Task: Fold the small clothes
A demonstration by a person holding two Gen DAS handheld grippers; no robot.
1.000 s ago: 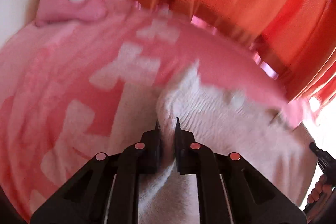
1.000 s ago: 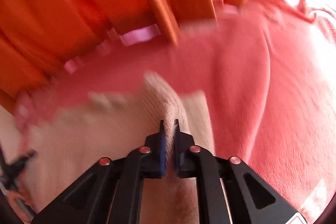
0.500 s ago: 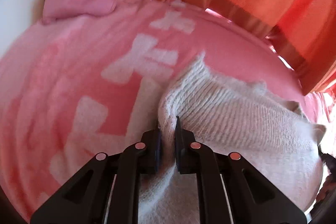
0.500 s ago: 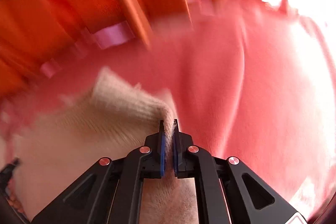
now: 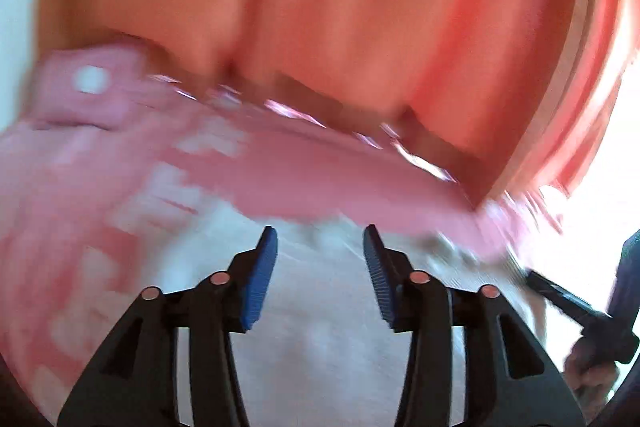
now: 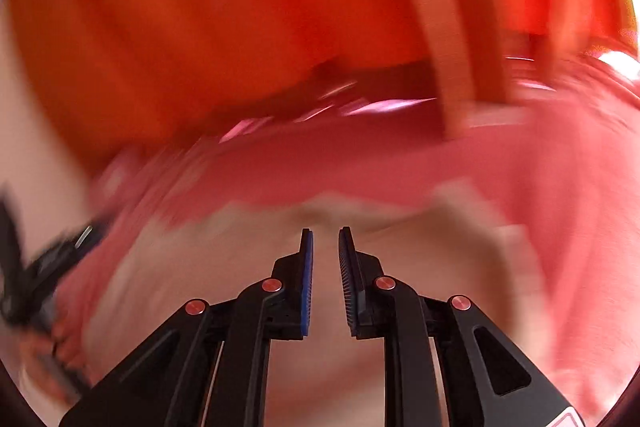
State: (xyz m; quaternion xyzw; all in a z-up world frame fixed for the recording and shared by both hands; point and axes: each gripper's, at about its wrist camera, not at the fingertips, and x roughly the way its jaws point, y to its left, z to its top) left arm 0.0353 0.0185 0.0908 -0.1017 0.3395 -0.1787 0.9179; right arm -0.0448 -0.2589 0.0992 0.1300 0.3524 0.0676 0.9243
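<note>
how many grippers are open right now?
2. Left gripper spread wide above the white knit; right gripper only slightly parted over the same garment. Neither grips cloth.

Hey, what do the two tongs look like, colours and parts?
Both the left tongs and the right tongs are black plastic linkages with triangular cut-outs, small round red-copper pivot caps, and ribbed blue pads lining the inner faces of the fingers. No cables or sleeves show.
</note>
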